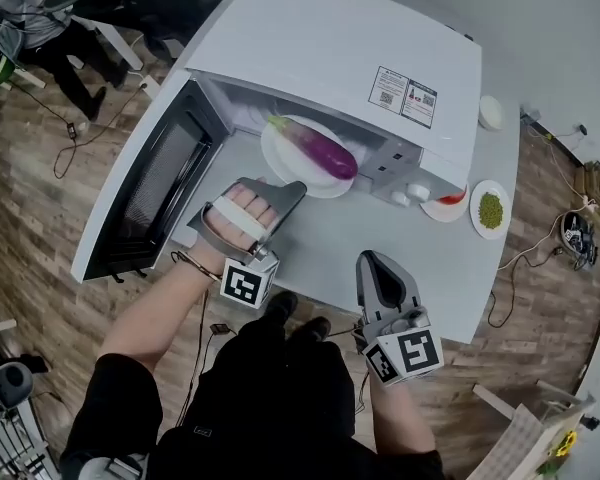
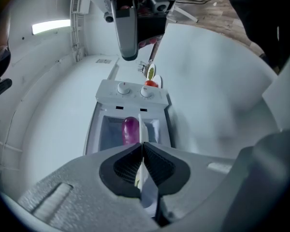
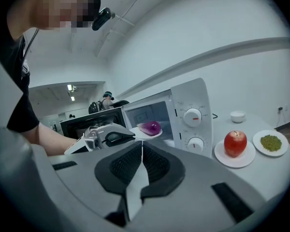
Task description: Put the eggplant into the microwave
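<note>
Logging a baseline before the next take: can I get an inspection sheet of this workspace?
Surface: pale grey table, bare in front of the microwave.
Job's things: purple eggplant lies on a round white plate inside the white microwave; its door stands open.
Clutter: red apple on a small white plate, green grains on a second white plate, small white bowl, all beside the microwave's dial side.
Grippers: left gripper shut, empty, before the opening; right gripper shut, empty, further back.
Cables: black cable loose on the floor.
Surroundings: wooden floor; another person beyond the door.
</note>
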Available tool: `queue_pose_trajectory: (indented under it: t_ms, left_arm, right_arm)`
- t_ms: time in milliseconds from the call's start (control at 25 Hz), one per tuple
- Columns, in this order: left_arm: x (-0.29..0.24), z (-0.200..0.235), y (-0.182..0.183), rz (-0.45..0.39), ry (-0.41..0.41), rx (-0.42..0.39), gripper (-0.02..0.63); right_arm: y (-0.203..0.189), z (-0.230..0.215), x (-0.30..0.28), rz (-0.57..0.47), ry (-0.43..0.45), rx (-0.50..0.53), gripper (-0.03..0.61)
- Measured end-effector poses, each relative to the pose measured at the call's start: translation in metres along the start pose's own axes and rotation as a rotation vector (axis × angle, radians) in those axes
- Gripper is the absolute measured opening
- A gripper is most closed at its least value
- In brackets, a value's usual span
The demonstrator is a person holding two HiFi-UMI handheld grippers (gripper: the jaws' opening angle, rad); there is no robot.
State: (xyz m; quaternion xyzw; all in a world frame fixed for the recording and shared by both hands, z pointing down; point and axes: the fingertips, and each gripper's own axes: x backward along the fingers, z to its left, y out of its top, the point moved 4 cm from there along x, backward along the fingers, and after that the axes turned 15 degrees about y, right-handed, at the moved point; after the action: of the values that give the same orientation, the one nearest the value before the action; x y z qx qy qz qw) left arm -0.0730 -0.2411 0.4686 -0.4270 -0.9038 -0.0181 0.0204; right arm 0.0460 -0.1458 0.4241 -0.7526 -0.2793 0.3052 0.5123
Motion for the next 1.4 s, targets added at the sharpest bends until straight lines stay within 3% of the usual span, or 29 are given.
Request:
queue_pose_trajectory:
  t_ms: [400, 840, 1080, 1400]
  left_arm:
    - [-0.026, -0.035, -0.014, 0.047, -0.024, 0.013, 0.018]
    - [-0.052, -0.043, -0.025, 0.075, -0.077, 0.007, 0.018]
    - [-0.067, -0.047, -0.030, 0.107, -0.140, -0.041, 0.018]
    - [-0.083, -0.048, -0.037, 0.141, -0.217, -0.047, 0.018]
  right_arm:
    - [-0.018, -0.022, -0.001, 0.018, -0.004, 0.002, 0.018]
    - [-0.015, -0.034, 0.006, 0.044, -0.016, -0.023, 0.017]
    - [-0.013, -0.036, 0.004, 0.055, -0.012, -0.042, 0.018]
    - [-0.006, -0.035, -0.003, 0.043, -0.004, -0.060, 0.018]
